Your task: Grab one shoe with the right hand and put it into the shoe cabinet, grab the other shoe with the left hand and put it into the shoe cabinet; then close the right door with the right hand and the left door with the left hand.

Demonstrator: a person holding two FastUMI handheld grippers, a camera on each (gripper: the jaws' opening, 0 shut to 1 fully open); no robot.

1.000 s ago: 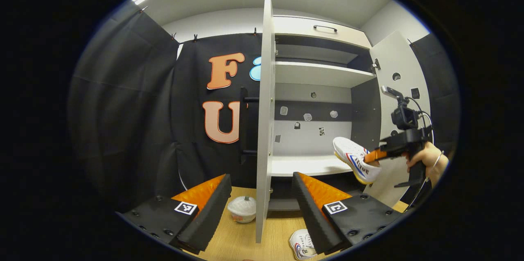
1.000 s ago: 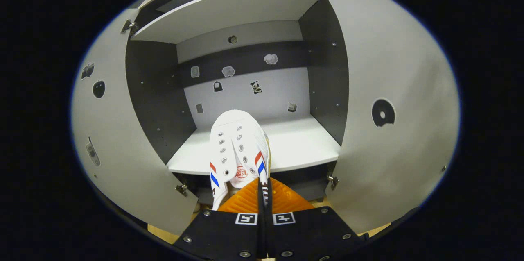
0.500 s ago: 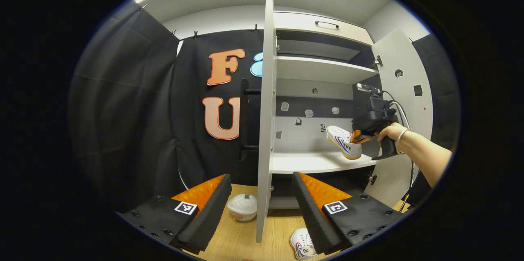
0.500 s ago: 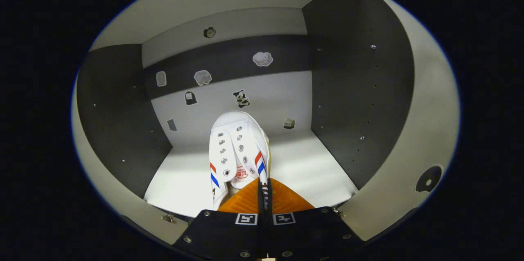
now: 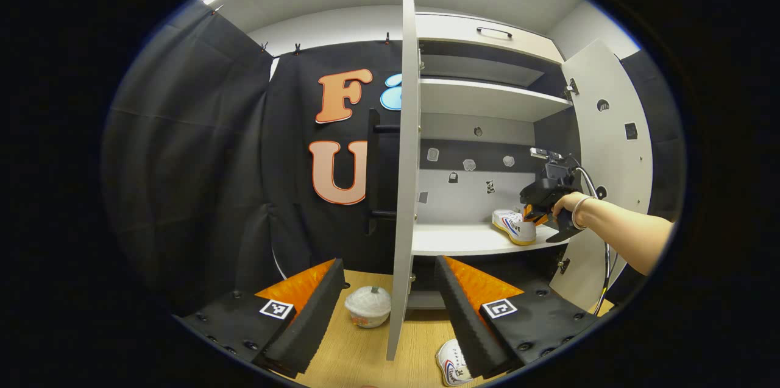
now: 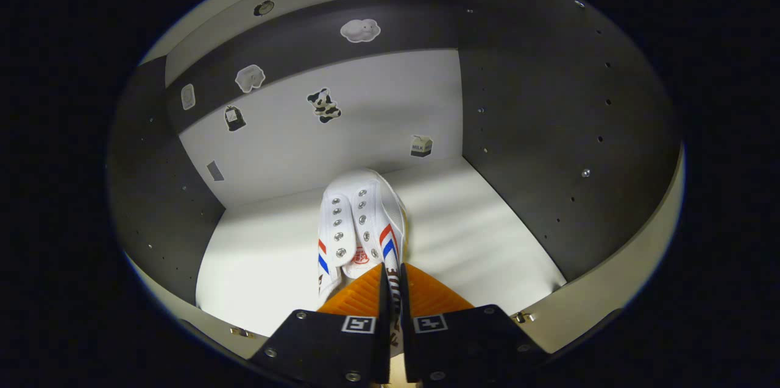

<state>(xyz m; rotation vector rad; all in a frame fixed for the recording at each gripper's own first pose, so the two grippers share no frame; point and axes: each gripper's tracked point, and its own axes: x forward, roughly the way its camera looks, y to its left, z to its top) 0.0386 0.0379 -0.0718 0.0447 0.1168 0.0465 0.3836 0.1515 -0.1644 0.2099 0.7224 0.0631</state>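
Note:
A white shoe (image 6: 359, 223) with red and blue stripes is inside the shoe cabinet, low over the lower shelf (image 6: 487, 236). My right gripper (image 6: 390, 271) is shut on its side wall near the heel. In the left gripper view the same shoe (image 5: 515, 226) rests at the right end of the shelf (image 5: 457, 240), with the right gripper (image 5: 536, 210) and a hand behind it. The other shoe (image 5: 452, 363) lies on the wooden floor, partly hidden by a finger. My left gripper (image 5: 387, 263) hangs open above the floor with nothing in it.
The left door (image 5: 405, 162) stands open, edge-on, right in front of my left gripper. The right door (image 5: 609, 144) is swung wide. A white round pot (image 5: 367, 306) sits on the floor left of the door. Stickers dot the cabinet's back wall (image 6: 341, 132).
My right gripper has carried the shoe deeper into the cabinet and down to the lower shelf. The left gripper has hardly moved.

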